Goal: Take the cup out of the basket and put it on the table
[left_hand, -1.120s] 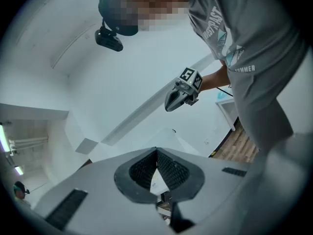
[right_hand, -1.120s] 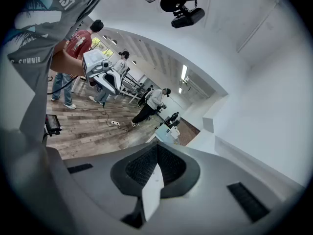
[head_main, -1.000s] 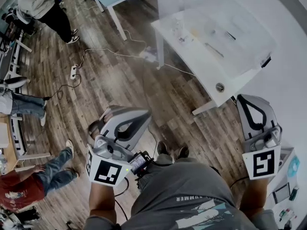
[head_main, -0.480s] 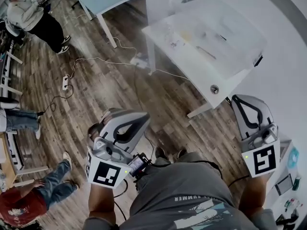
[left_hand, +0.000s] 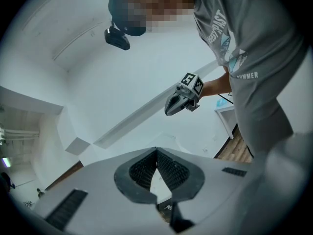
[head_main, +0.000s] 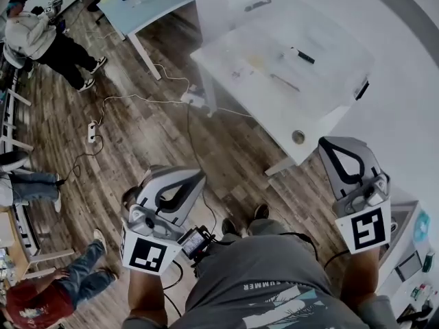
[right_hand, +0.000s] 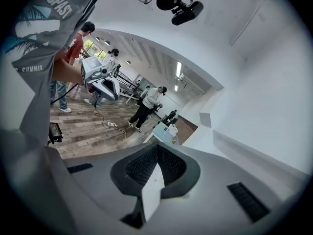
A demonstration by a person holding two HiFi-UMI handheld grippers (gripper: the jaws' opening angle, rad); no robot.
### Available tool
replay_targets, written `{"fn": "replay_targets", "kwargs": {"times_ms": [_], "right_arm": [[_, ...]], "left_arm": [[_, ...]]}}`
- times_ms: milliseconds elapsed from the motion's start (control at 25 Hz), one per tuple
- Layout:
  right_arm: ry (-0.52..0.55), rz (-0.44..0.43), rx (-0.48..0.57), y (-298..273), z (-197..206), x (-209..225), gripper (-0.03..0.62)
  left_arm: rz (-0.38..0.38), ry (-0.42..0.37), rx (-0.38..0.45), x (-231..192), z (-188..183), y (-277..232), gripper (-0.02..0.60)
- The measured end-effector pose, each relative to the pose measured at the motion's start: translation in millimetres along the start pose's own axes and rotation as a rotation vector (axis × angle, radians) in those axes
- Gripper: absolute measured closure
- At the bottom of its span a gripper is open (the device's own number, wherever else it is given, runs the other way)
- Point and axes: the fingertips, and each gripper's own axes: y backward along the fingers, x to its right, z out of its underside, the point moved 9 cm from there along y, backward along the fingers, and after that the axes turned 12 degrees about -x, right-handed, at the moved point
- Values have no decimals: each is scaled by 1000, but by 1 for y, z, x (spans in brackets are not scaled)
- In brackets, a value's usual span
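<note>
Grey shirt cloth fills the nearest edge of the head view, and just beyond it we hold both tools out over the wooden floor. The left gripper has its ribbed pads pressed together at the tips with nothing between them. The right gripper is the same, closed and empty.

Ahead, the white table stands to the right of centre, and the right gripper hangs just beside its near corner, so we judge that hand the nearer one. A black pen lies on the top.

No cup and no basket shows in any view. We cannot say which way the cup lies from the fingers, or how its axis runs. We judge the task not yet begun.

Farther off stands a blue table, with a person beside it.

Only the head view shows the tabletop. The right gripper view adds the deep room with more people in it. The left gripper view gives mostly pale wall and the other tool.
</note>
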Motion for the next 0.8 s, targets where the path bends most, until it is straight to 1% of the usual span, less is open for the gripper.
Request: {"fn": "replay_targets", "kwargs": {"times_ms": [200, 440, 600, 800], "right_arm": [[-24, -10, 49, -17, 23, 27, 582], [-40, -59, 88, -36, 60, 54, 582], [-49, -83, 111, -47, 76, 68, 583], [-59, -98, 112, -60, 78, 77, 583]], "left_arm": [[-1, 3, -45, -7, -16, -30, 572], [0, -1, -89, -3, -37, -76, 572], [-18, 2, -107, -4, -47, -93, 572], [-31, -8, -89, -15, -46, -102, 572]]}}
